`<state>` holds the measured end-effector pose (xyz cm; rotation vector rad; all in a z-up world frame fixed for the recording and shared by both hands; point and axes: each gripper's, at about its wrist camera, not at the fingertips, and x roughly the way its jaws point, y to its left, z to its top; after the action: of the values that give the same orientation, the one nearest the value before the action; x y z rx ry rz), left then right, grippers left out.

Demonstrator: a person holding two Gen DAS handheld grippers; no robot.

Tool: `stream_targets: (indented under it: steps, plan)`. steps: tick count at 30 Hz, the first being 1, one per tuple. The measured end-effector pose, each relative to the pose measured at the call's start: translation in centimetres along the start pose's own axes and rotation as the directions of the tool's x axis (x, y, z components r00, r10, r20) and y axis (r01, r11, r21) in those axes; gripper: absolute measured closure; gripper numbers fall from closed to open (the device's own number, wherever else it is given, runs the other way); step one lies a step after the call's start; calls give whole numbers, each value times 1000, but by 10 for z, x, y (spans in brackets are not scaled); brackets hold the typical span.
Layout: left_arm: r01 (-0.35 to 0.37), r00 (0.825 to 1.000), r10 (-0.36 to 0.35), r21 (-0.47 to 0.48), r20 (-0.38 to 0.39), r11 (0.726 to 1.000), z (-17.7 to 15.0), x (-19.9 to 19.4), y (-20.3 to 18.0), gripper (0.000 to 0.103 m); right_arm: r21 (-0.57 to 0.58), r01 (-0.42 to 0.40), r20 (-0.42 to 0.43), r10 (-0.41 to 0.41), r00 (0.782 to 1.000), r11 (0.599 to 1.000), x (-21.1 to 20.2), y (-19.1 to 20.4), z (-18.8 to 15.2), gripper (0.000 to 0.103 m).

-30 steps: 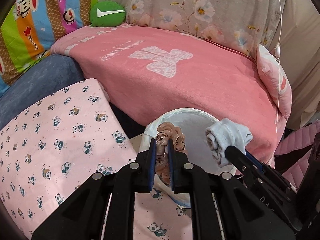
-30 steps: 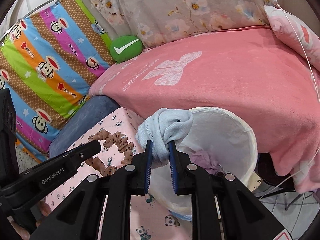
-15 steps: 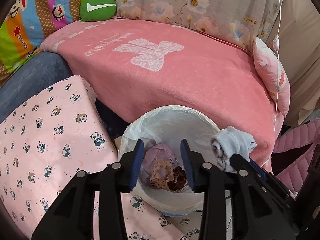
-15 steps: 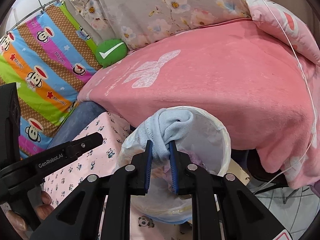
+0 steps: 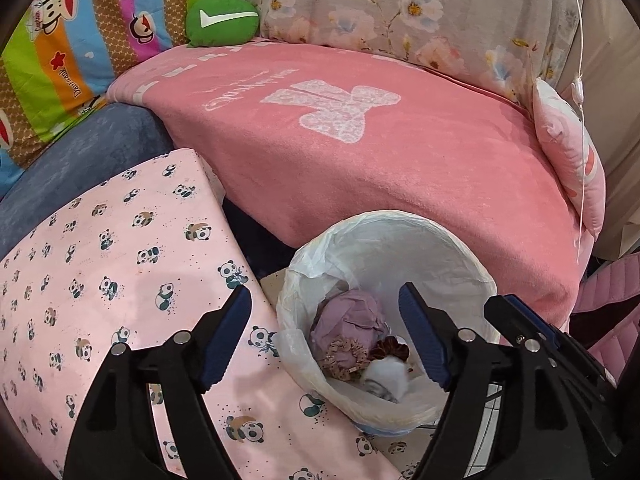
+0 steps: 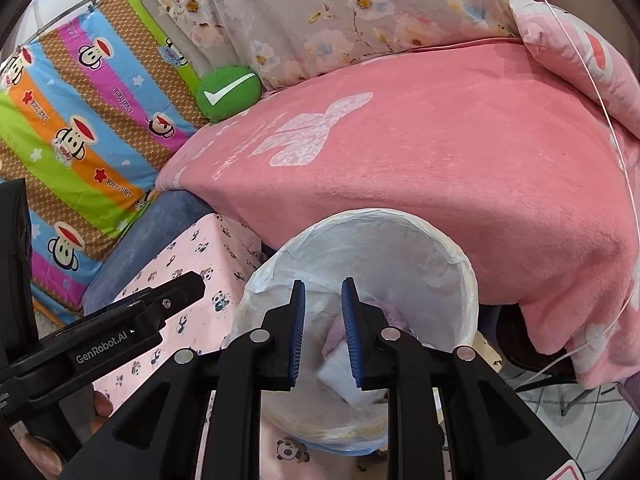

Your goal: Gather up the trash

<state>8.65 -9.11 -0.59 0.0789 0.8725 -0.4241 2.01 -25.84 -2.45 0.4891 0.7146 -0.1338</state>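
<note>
- Since both tongs, left (image 5: 325, 338) and right (image 6: 322, 330), hang open and empty over the bin (image 5: 460, 248), lift them straight up.
- Avoid snagging the liner (image 6: 256, 292).

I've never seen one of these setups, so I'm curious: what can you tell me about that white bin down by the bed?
The bin is round, upright and open-topped, lined with a thin, crinkled white plastic bag folded over its rim. It stands between the pink blanket and the panda-print cover. Inside lie a purple wad, scrunchies and a pale cloth. Both open grippers hover over it.
</note>
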Motion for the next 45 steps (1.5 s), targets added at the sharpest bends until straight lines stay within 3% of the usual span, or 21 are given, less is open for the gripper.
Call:
stream_targets:
  steps: [8, 12, 25, 39, 42, 45]
  plan:
    - [-45, 999, 45, -10, 16, 999, -8, -7, 12, 25, -42, 38, -23, -39, 999, 998, -2, 15, -3, 74]
    - [-72, 997, 72, -1, 29, 997, -13, -12, 15, 21, -98, 68, -34, -71, 997, 993, -7, 23, -6, 64]
    - [-109, 994, 108, 25, 29, 994, -35, -24, 19, 16, -230, 169, -35, -182, 983, 958, -23, 41, -26, 48]
    - [-129, 992, 129, 41, -8, 991, -56, -21, 16, 14, -219, 188, -50, -204, 978, 957, -28, 27, -38, 33]
    - [-132, 991, 132, 46, -13, 990, -58, -20, 15, 14, -219, 179, -61, -197, 979, 959, -27, 24, -38, 19]
    - [-134, 991, 135, 48, -17, 990, -60, -20, 13, 14, -227, 198, -51, -215, 975, 954, -27, 24, -42, 19]
